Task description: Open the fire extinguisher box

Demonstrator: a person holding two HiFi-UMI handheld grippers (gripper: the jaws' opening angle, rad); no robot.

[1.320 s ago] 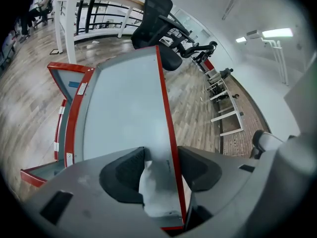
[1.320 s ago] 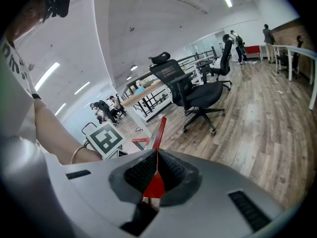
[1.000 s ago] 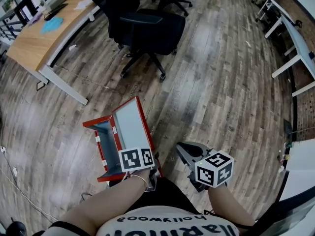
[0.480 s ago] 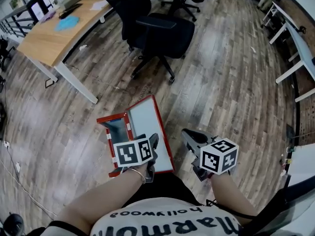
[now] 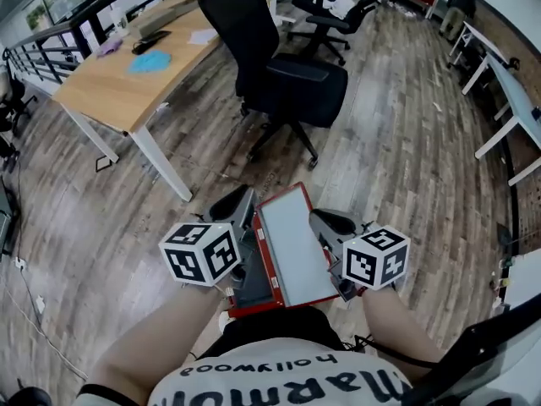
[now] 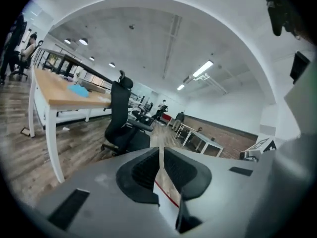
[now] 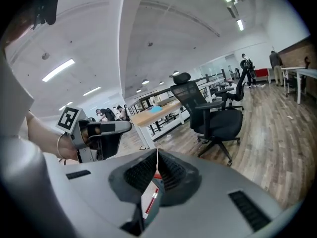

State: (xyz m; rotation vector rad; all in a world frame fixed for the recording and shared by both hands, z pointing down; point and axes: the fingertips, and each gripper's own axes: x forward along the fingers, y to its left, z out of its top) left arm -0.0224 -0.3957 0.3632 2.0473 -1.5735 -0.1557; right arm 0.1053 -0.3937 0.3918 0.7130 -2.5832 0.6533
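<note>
The red fire extinguisher box [image 5: 269,295] lies on the wood floor at the person's feet, its door swung open with the pale panel [image 5: 292,244] facing up. My left gripper [image 5: 235,203] hovers left of the door, clear of it. Its jaws have just been closing and now stand shut [image 6: 159,155] with nothing between them; the box [image 6: 166,192] shows only through the slit below the tips. My right gripper [image 5: 328,222] hovers on the door's right side, also shut [image 7: 157,155] on nothing, with the box [image 7: 148,200] visible beneath it.
A black office chair [image 5: 287,74] stands just beyond the box. A wooden desk [image 5: 135,83] on white legs is at the far left, with a railing behind it. White tables [image 5: 507,66] line the right wall. People sit far off [image 6: 20,48].
Both grippers have risen. The left one left the door's lower edge, swung up and to the left, and its jaws closed. The head view has tilted up, so the box now sits between them.
</note>
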